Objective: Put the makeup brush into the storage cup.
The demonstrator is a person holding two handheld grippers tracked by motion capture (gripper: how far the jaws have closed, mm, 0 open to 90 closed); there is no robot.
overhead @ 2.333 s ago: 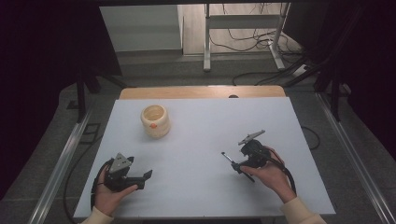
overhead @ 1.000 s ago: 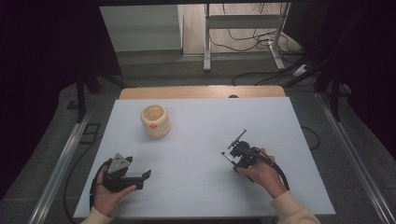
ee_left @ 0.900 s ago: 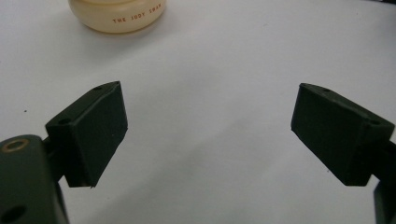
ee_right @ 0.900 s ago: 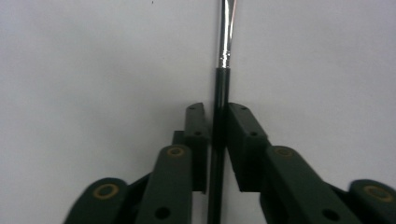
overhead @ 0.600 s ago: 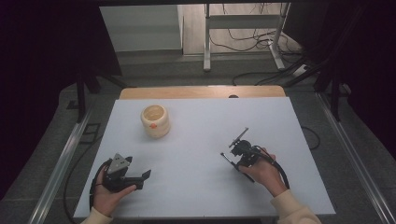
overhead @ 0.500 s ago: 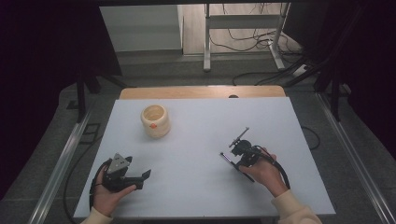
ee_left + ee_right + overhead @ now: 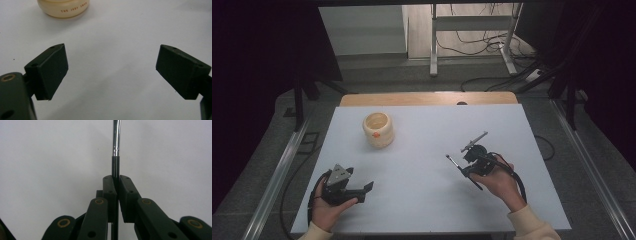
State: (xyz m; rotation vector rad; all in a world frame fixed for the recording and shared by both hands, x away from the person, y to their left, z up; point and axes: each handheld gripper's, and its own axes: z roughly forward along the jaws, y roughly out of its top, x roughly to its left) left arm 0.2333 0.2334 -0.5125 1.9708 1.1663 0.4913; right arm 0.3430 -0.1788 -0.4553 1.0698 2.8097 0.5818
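Note:
A cream jar (image 7: 378, 129) with an orange dot stands at the back left of the white table (image 7: 422, 200). Near the front left corner, a hand holds my left gripper (image 7: 366, 188) low over the table, open, nothing between its jaws. The left gripper view shows the jar (image 7: 63, 7) far ahead of the left gripper (image 7: 112, 67). At the right, my right gripper (image 7: 462, 168) is shut on a thin black stick (image 7: 453, 162) that points up-left. In the right gripper view the stick (image 7: 115, 142), with its chrome collar, runs straight out from the right gripper (image 7: 115, 178).
A wooden strip (image 7: 427, 98) borders the table's far edge. Metal rails (image 7: 277, 175) run along both sides on the floor. Beyond the table stands a metal frame (image 7: 434, 40) with cables around it. Bare white tabletop lies between the two hands.
The right hand has shifted a little to the left and turned, keeping the stick in its jaws. The left hand and the jar have stayed put.

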